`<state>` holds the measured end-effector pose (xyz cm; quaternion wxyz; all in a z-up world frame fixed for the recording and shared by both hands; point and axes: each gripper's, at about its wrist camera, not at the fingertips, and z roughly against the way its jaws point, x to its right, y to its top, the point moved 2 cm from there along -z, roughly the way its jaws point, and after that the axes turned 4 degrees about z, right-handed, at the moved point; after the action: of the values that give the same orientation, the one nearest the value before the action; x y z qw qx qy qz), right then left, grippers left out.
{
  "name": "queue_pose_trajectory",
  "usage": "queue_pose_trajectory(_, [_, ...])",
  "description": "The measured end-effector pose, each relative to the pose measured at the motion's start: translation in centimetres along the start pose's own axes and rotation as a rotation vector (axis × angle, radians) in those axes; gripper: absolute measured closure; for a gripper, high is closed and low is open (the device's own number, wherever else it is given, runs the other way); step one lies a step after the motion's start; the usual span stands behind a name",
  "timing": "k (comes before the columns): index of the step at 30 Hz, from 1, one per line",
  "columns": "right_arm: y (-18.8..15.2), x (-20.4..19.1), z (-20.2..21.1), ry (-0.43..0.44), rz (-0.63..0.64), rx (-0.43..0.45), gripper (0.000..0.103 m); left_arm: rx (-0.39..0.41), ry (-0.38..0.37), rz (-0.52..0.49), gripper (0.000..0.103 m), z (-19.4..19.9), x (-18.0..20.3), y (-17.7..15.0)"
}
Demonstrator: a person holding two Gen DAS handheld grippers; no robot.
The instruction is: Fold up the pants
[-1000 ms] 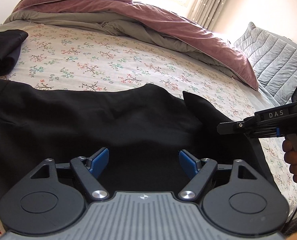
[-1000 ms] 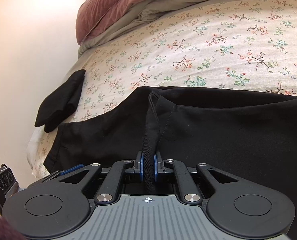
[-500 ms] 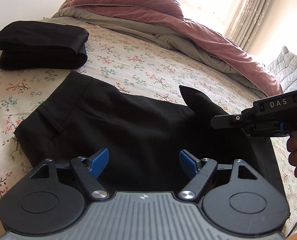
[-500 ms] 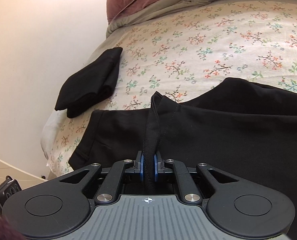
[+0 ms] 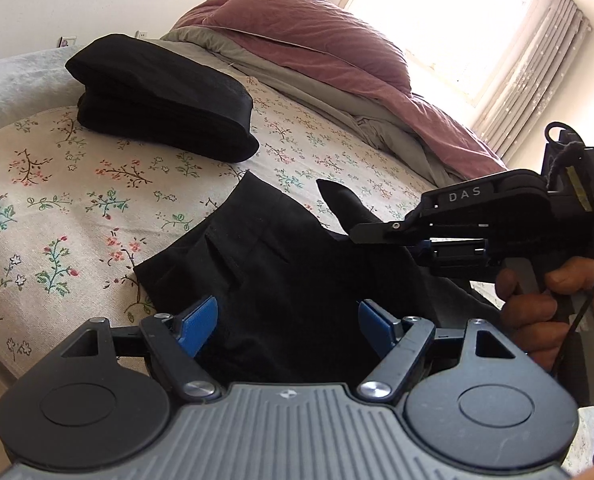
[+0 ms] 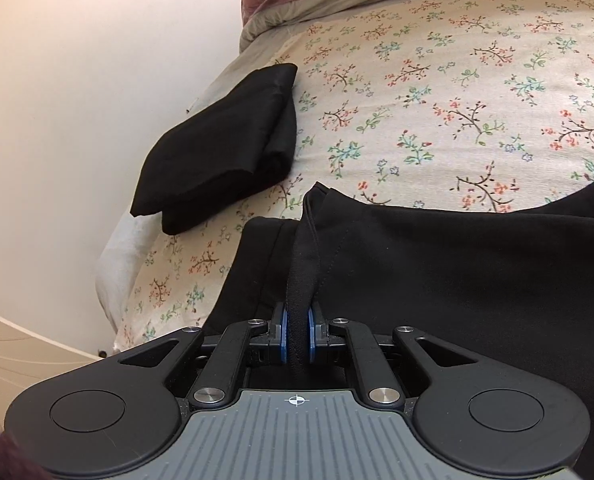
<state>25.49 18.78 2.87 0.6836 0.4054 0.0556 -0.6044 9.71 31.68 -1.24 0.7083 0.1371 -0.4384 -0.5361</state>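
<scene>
A bunched edge of the black pants (image 6: pixel 437 280) is clamped by the right gripper (image 6: pixel 297 340) – the left gripper (image 5: pixel 287 322) is held spread, empty, above them on the bed (image 6: pixel 437 92). The fold could be skewed if the pinched edge slips, or the folded stack (image 6: pixel 225 148) beyond could be struck.

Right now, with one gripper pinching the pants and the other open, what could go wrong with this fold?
1. The right gripper pinches only a narrow bunched edge of the black pants; it might slip out mid-carry.
2. The left gripper hangs open over the cloth, holding nothing, so the unsupported side may sag or crease.
3. The folded black stack lies close by; the carried flap could brush it.
</scene>
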Motion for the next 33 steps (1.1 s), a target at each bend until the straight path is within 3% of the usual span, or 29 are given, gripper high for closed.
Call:
queue_pose_trajectory(10, [0.4, -3.4, -5.4, 0.031, -0.036, -0.041, 0.092, 0.034, 0.016, 0.060, 0.015, -0.3, -1.4, 1.1])
queue_pose_trajectory(13, [0.2, -3.6, -5.9, 0.027, -0.040, -0.056, 0.087, 0.030, -0.019, 0.088, 0.015, -0.7, -1.8, 1.4])
queue_pose_trajectory(14, [0.3, -3.5, -5.7, 0.040, -0.046, -0.058, 0.079, 0.024, -0.037, 0.106, 0.015, -0.9, -2.0, 1.5])
queue_pose_trajectory(17, [0.2, -3.1, -4.0, 0.054, -0.045, -0.046, 0.054, -0.003, -0.077, 0.134, 0.015, -1.7, -2.4, 1.7])
queue_pose_trajectory(22, [-0.1, -1.0, 0.7, 0.011, -0.021, -0.005, 0.052, -0.024, -0.030, 0.109, 0.016, -3.4, -2.4, 2.0])
queue_pose_trajectory(27, [-2.1, 2.4, 5.4, -0.082, 0.013, 0.043, 0.044, -0.032, -0.010, 0.072, 0.017, -4.2, -1.5, 1.9])
queue_pose_trajectory(33, [-5.5, 6.5, 9.4, -0.099, -0.024, 0.067, 0.044, -0.048, 0.032, -0.172, 0.017, -4.0, 2.1, -0.5])
